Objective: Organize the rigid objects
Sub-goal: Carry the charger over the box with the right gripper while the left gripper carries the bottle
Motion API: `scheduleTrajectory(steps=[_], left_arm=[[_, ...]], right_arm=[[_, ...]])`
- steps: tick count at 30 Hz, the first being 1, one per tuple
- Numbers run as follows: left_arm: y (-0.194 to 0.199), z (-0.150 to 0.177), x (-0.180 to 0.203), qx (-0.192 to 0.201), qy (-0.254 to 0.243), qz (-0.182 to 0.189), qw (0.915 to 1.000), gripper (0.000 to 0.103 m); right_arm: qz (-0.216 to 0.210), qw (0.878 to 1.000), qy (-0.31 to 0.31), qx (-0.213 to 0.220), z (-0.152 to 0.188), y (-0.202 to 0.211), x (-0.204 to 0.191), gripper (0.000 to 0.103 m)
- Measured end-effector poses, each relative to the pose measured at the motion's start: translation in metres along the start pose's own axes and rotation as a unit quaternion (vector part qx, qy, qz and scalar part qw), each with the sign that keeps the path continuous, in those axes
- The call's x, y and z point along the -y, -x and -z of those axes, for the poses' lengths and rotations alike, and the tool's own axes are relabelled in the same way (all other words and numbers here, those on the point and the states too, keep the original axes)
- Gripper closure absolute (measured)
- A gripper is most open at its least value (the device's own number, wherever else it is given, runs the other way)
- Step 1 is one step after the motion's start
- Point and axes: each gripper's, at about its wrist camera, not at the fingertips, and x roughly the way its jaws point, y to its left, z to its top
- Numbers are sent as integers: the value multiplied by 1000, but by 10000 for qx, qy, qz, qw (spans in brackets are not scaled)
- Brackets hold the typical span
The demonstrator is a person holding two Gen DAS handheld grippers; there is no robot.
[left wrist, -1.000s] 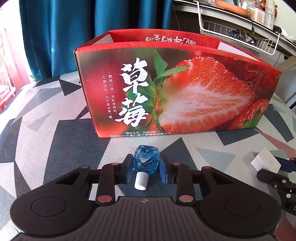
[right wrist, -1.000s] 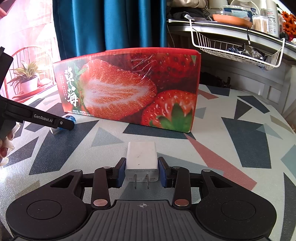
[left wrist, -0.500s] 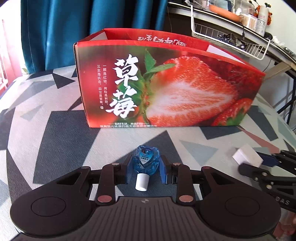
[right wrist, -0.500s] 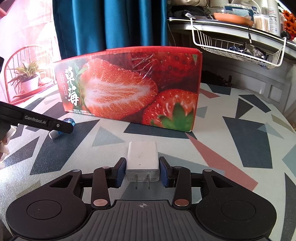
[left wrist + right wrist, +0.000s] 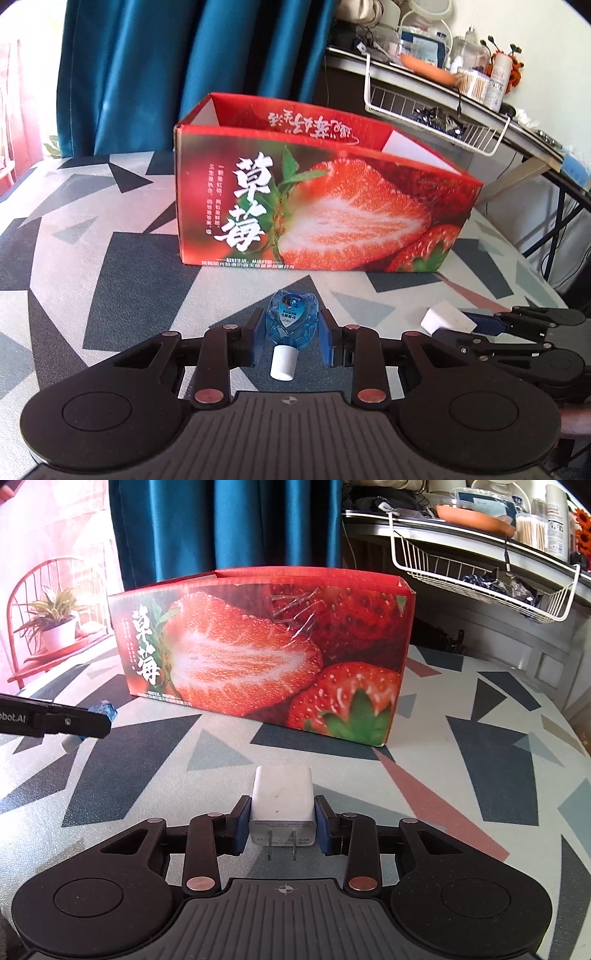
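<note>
Jaws of the left gripper (image 5: 291,341) clamped on a small blue bottle (image 5: 291,325), blue pads pressing its two sides, white cap (image 5: 283,362) pointing back toward the camera. Bottle looks lifted clear of the surface (image 5: 110,280), though contact underneath is hard to judge.

Jaws of the right gripper (image 5: 282,827) have just been closing and now clamp a white charger (image 5: 283,797), pads against its left and right faces, the two metal prongs (image 5: 282,845) pointing back toward the camera. Cannot tell whether the charger rests on the surface or hangs just above it.

Both held things are at the near side of the surface, patterned with grey, dark and pink triangles. Red strawberry box (image 5: 317,206) stands upright toward the far edge, top open, white inner wall visible at its right end. In the left view the right gripper with its charger (image 5: 448,320) is near the right edge, well apart from the bottle. In the right view the left gripper's finger (image 5: 55,722) comes in from the left edge, blue bottle (image 5: 103,710) partly hidden behind it.

Behind the far edge: teal curtain (image 5: 166,74), white wire basket (image 5: 480,568) under a cluttered shelf, potted plant (image 5: 55,624) at far left.
</note>
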Motion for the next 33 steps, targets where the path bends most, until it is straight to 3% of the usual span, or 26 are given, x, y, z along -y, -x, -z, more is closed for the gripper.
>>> scheduleTrajectory(steps=[15,33], left_arm=[[6,-2,-9,112,235,71,9996,71],[40,-63,-1,1163,-129,100,9931,71]], right_arm=[[-36,9994,44,337,-17,19,1,71],[-212,9868,442,1545,-95,44,-1,71]])
